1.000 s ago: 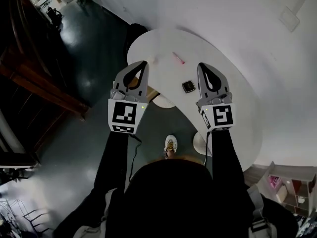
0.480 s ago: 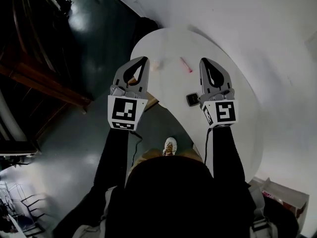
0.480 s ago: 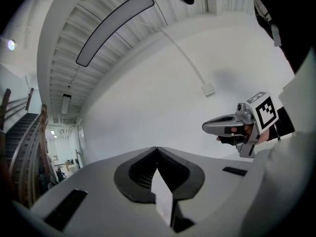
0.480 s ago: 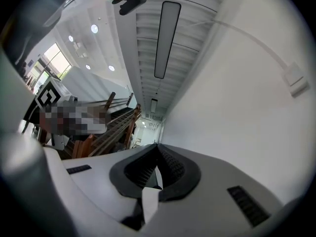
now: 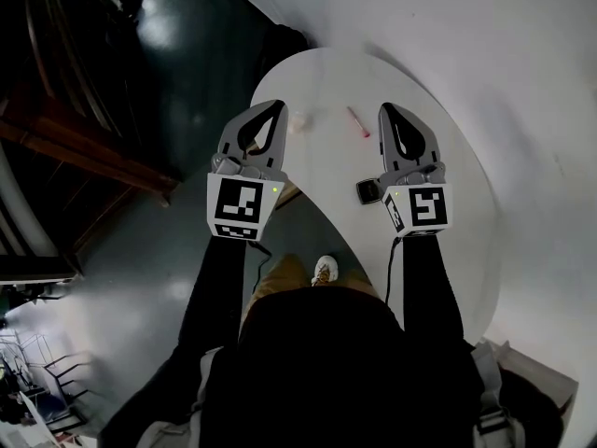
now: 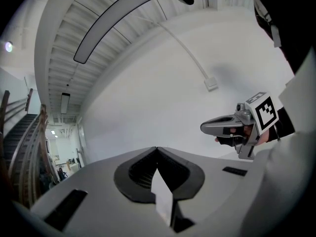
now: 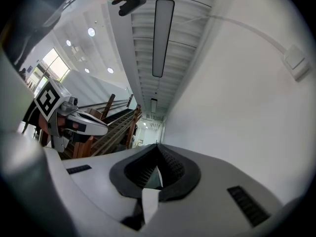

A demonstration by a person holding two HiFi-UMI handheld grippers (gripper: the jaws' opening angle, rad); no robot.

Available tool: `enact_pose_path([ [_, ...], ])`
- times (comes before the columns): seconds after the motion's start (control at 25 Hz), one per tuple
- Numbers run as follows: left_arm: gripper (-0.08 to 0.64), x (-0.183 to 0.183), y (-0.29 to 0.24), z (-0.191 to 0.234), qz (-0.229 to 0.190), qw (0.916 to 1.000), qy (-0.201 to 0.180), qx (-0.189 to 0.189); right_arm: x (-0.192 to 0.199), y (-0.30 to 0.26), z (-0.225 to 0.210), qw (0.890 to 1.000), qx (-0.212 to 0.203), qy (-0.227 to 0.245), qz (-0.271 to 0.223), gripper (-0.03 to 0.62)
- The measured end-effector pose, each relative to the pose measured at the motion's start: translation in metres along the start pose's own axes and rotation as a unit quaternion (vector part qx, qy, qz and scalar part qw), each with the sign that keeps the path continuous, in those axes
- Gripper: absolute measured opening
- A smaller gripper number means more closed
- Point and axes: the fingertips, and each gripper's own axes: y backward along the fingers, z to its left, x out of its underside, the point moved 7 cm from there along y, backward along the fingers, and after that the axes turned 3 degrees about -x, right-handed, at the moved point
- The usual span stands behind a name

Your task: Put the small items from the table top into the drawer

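In the head view a white rounded table [image 5: 438,157] carries a pink pen-like item [image 5: 358,122], a small pale item [image 5: 298,122] and a small black square item [image 5: 367,190]. My left gripper [image 5: 279,105] hangs over the table's left edge, shut and holding nothing, its tip just left of the pale item. My right gripper [image 5: 384,107] is over the table, shut and holding nothing, with the pink item to its left and the black item beside its rear part. Both gripper views look level over the jaws at a white wall, so the items are hidden there. Each shows the other gripper, the right gripper [image 6: 232,127] and the left gripper [image 7: 74,122].
A brown wooden part [image 5: 285,192] shows under the table's near edge by my left gripper; I cannot tell whether it is the drawer. Dark glossy floor [image 5: 177,82] lies to the left and a white wall [image 5: 522,54] stands behind the table. My shoe [image 5: 324,270] is on the floor below.
Both grippers have moved forward over the table, still shut. The black square item now lies beside the right gripper's rear instead of near its middle. The table looks closer.
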Motion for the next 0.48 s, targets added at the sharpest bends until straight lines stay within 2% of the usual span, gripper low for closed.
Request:
enact_pose_path([
  [0.48, 0.015, 0.016, -0.015, 0.001, 0.008, 0.9995, 0.003, 0.031, 0.013, -0.016, 0.005, 1.0, 0.009, -0.003, 0.02, 0.026],
])
